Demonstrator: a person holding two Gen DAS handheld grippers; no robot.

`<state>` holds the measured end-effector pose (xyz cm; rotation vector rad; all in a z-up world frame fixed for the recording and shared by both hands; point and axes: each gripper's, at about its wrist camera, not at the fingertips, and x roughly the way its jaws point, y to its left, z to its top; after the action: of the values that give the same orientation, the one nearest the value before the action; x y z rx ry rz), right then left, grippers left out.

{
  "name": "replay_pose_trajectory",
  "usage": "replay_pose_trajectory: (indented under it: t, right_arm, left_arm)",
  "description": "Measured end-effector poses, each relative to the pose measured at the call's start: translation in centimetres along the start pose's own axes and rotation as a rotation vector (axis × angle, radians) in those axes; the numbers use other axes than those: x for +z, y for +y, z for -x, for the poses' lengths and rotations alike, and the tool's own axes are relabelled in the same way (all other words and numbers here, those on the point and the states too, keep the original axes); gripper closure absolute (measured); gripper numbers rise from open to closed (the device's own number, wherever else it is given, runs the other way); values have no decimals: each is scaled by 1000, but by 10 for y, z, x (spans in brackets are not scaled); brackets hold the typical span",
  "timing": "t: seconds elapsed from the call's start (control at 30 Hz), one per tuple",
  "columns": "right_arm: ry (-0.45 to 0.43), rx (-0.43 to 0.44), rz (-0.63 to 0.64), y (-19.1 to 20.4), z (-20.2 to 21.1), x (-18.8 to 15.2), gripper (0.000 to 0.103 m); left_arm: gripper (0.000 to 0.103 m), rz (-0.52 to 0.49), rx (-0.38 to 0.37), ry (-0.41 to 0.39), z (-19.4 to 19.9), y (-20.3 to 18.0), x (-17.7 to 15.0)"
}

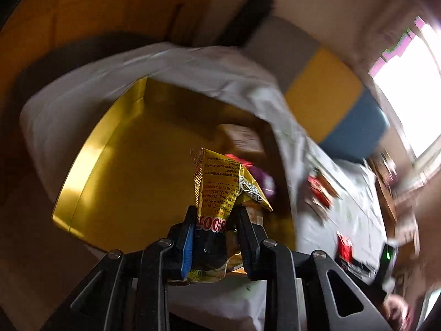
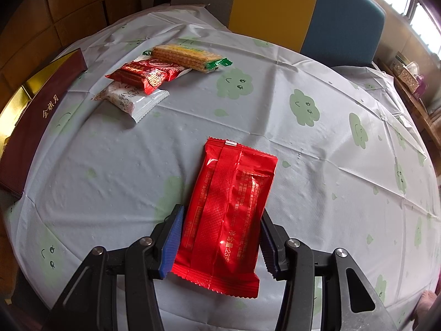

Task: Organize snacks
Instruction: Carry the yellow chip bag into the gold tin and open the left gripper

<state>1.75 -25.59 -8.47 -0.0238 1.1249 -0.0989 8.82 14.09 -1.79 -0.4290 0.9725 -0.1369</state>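
Pale vinyl cloth printed with green smiling clouds covers the table [image 2: 248, 127] under both my hands. At its left edge sits the gold-lined box [image 1: 110, 171], its dark red wall [image 2: 33, 127] carrying gold characters; a few blurred packets lie in its far corner, too smeared to name.

My right hand-held gripper [image 2: 220, 242] points down at the red snack packet [image 2: 226, 215], which lies flat on the cloth, seam side up, its near half between my fingers. The blue pads sit against its two long edges, partly open around its width, and the packet rests on the table.

Farther off, near the box, a small cluster lies together: a pack of wafer biscuits [image 2: 187, 56] with green ends, a red-and-white packet [image 2: 146, 74] touching it, and a white packet [image 2: 132, 100] just below.

My left hand-held gripper [image 1: 213, 220] is clamped tight on a crumpled yellow snack packet [image 1: 220, 190], which sticks up from between the pads, held in the air over the box's gold floor, near its nearer right side.
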Motion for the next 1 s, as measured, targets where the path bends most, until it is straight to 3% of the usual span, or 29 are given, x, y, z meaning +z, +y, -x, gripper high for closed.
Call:
replay_pose_trajectory:
  t: [0.07, 0.17, 0.5, 0.63, 0.77, 1.0]
  right_arm:
    - [0, 1, -1, 0, 0, 0, 52]
    - [0, 0, 1, 0, 0, 0, 52]
    - [-1, -4, 5, 0, 0, 0, 52]
    - [-2, -8, 7, 1, 1, 0, 52]
    - [-3, -8, 3, 1, 1, 0, 52]
    - [-8, -13, 10, 3, 1, -1, 57]
  left_arm:
    - [75, 43, 27, 21, -9, 6, -2]
    - [72, 52, 7, 69, -26, 8, -7]
    - [68, -75, 36, 84, -38, -8, -17]
    - [67, -280, 200, 72, -48, -31, -26]
    - [67, -244, 131, 70, -40, -34, -24]
    - [66, -218, 130, -25, -10, -38, -34]
